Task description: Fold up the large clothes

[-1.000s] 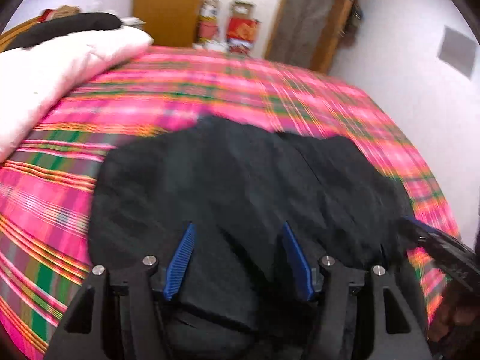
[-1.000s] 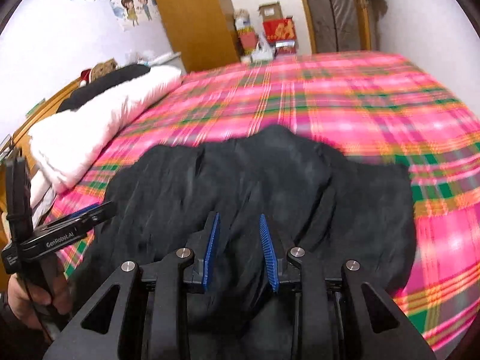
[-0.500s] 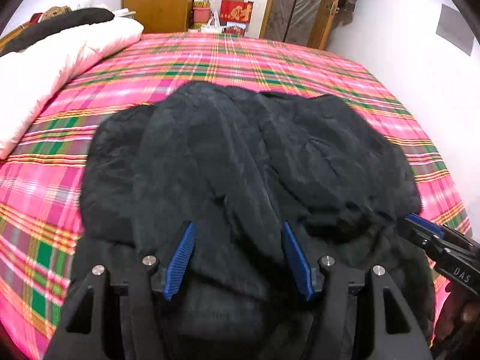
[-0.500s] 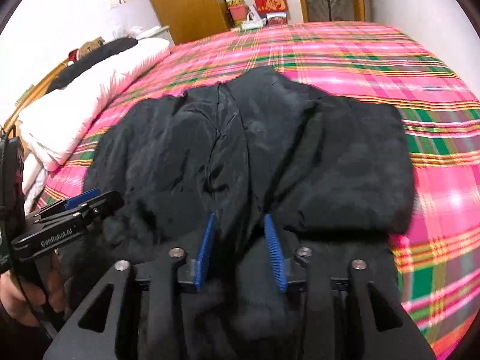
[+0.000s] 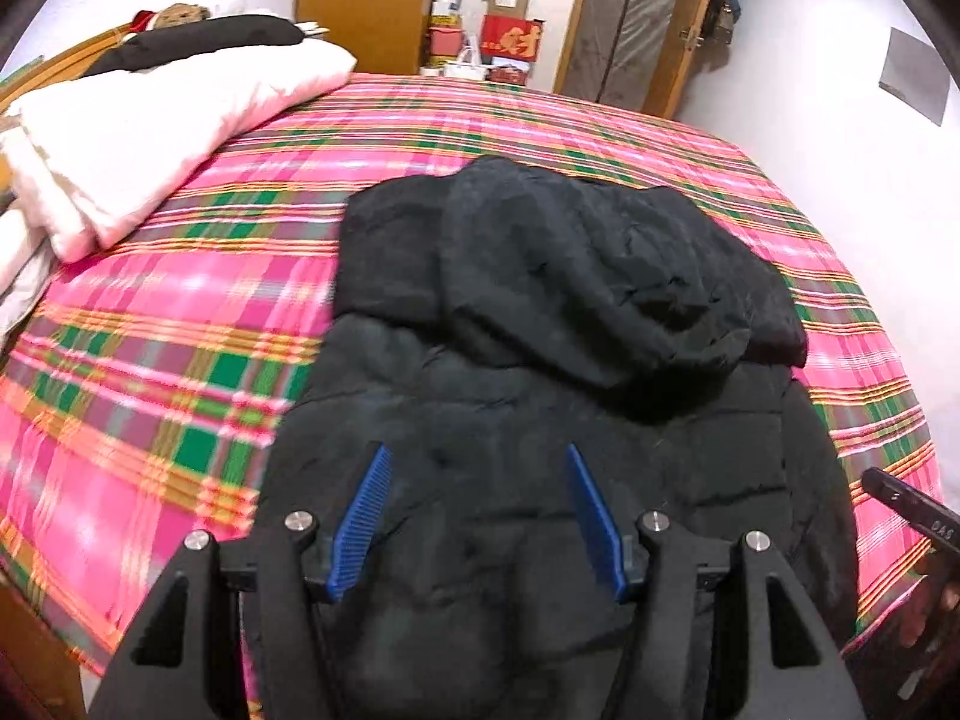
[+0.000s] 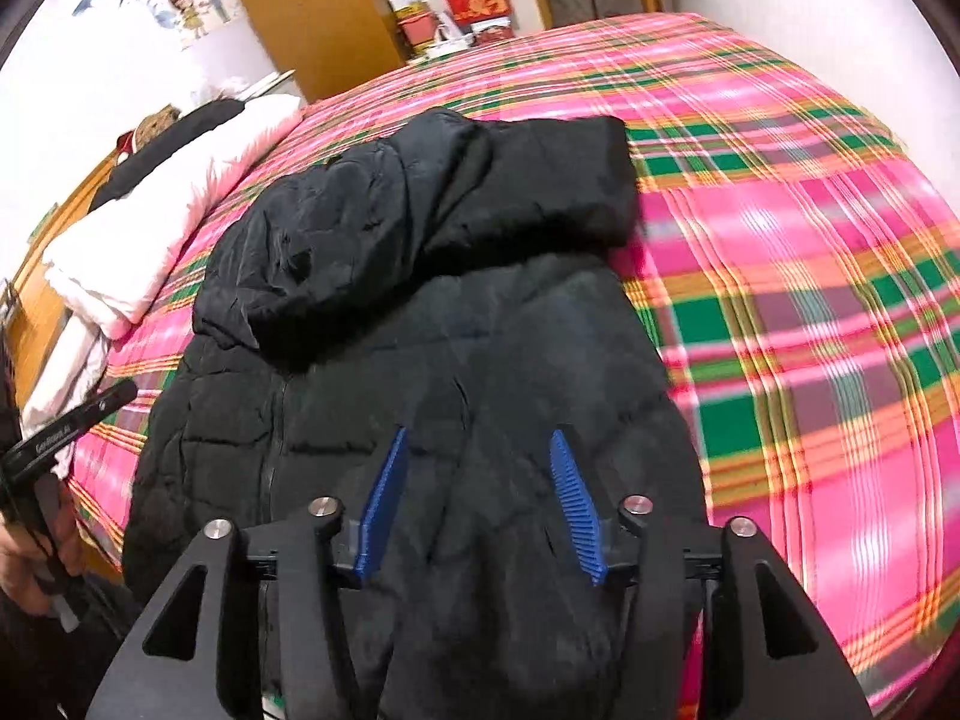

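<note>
Black quilted puffer jacket (image 5: 540,420) now lying along near edge of pink plaid bed (image 5: 150,360), far part doubled back. Right gripper (image 6: 480,498) just spread, nothing pinched; left gripper (image 5: 480,516) spread, empty. Fold apparently released.

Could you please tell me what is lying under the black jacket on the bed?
The black jacket lies on the pink plaid sheet, which shows all around it. Whether anything else sits beneath the jacket cannot be seen.
</note>
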Available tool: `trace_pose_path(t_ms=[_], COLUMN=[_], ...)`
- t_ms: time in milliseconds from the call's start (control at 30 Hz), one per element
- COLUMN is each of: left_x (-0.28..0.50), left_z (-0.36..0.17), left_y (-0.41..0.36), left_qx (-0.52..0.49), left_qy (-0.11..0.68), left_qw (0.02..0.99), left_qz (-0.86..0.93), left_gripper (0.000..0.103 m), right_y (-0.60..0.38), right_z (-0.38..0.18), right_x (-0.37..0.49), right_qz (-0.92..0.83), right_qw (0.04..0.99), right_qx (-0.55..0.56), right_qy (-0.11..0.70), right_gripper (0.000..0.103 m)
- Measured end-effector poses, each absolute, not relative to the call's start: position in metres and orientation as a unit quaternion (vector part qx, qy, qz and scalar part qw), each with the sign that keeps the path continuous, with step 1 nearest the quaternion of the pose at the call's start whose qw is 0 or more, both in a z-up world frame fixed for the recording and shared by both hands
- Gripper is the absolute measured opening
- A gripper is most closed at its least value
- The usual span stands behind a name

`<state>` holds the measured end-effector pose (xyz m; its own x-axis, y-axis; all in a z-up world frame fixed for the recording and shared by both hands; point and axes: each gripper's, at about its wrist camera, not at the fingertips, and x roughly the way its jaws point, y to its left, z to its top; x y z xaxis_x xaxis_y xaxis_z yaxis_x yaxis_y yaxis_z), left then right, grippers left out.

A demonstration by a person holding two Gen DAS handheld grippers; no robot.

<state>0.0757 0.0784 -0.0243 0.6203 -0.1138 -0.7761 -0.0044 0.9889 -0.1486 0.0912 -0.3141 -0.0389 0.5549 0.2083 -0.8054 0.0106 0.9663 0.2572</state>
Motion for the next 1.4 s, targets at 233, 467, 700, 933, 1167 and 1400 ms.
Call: trace_pose_path(t_ms=[233,467,700,933,1167,1400], left_x=[0.056,0.051,0.054,0.042,0.026,0.021], left_z=[-0.037,-0.078,-0.103,-0.109,-0.115,-0.131], left_y=[0.111,0.133,0.131,0.134,0.164,0.153], left_qx=[-0.071,-0.082,-0.079,-0.080,-0.142,-0.168], left_qy=[0.453,0.493,0.525,0.539,0.542,0.579], left_qw=[0.889,0.866,0.846,0.837,0.823,0.796], left_qz=[0.008,0.034,0.046,0.050,0.099,0.058], left_gripper=[0.063,0.063,0.063,0.065,0.068,0.069], right_y=[-0.329,-0.356,-0.376,-0.369,-0.366,-0.350], right_z=[-0.056,-0.087,-0.111,-0.124,-0.130,-0.129], right_x=[0.072,0.065,0.066,0.055,0.047,0.044], right_qz=[0.033,-0.010,-0.020,0.011,0.015,0.031], right_qw=[0.857,0.834,0.802,0.768,0.756,0.741], right_qx=[0.120,0.134,0.188,0.214,0.210,0.209], right_qy=[0.500,0.536,0.566,0.604,0.620,0.638], right_gripper=[0.064,0.066,0.067,0.068,0.070,0.071])
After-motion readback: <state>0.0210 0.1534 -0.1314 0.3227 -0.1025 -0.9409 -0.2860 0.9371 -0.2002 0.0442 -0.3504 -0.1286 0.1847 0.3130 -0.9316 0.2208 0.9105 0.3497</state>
